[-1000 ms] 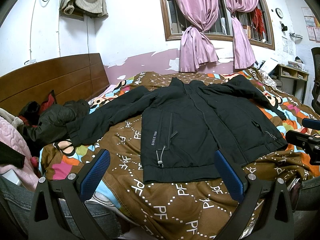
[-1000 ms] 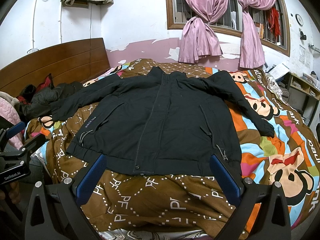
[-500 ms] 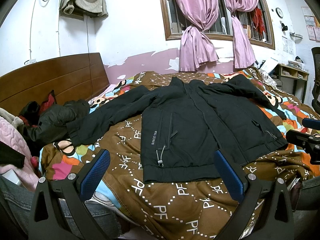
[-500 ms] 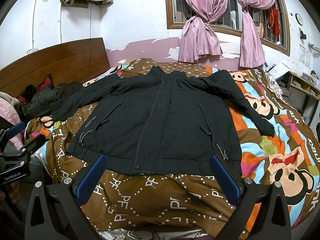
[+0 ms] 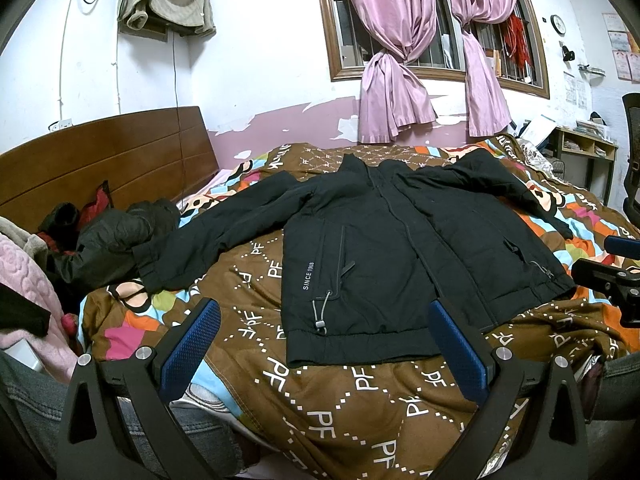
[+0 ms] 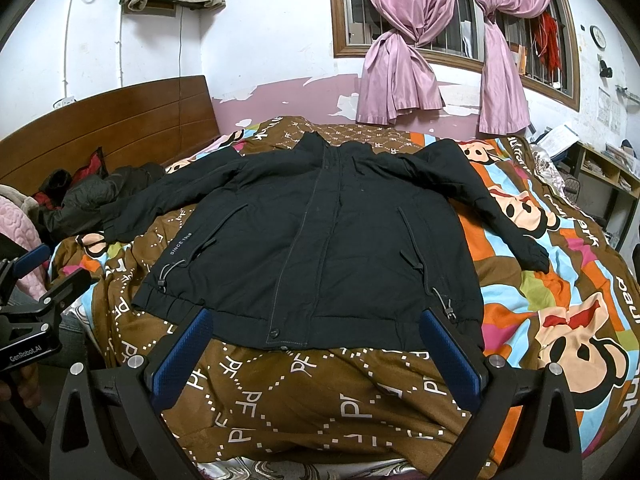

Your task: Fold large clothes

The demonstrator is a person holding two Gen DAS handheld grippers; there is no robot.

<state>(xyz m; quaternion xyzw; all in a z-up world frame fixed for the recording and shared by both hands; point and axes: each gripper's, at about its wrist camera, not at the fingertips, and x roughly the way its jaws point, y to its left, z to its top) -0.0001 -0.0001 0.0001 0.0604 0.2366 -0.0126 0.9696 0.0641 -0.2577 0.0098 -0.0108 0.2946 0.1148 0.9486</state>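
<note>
Black jacket (image 6: 320, 240) on brown lettered, cartoon-monkey quilt (image 6: 560, 320); pink curtains (image 6: 396, 60).

The walls (image 5: 260, 40) were white above a band of pink paint (image 5: 288, 136) that peeled in patches, and a wooden-framed barred window (image 6: 452, 36) held two pink curtains (image 6: 396, 68) knotted at the middle. A brown wooden headboard (image 5: 100, 160) stood at the left of the bed (image 6: 320, 392), which was covered by a brown quilt with cartoon monkeys and coloured stripes, while a beige cloth (image 5: 168, 4) hung over a fixture high on the wall beside a cable. At the far right were a wooden shelf (image 6: 608, 176) with papers, a round clock (image 5: 558, 24) and a black chair (image 5: 632, 152).
</note>
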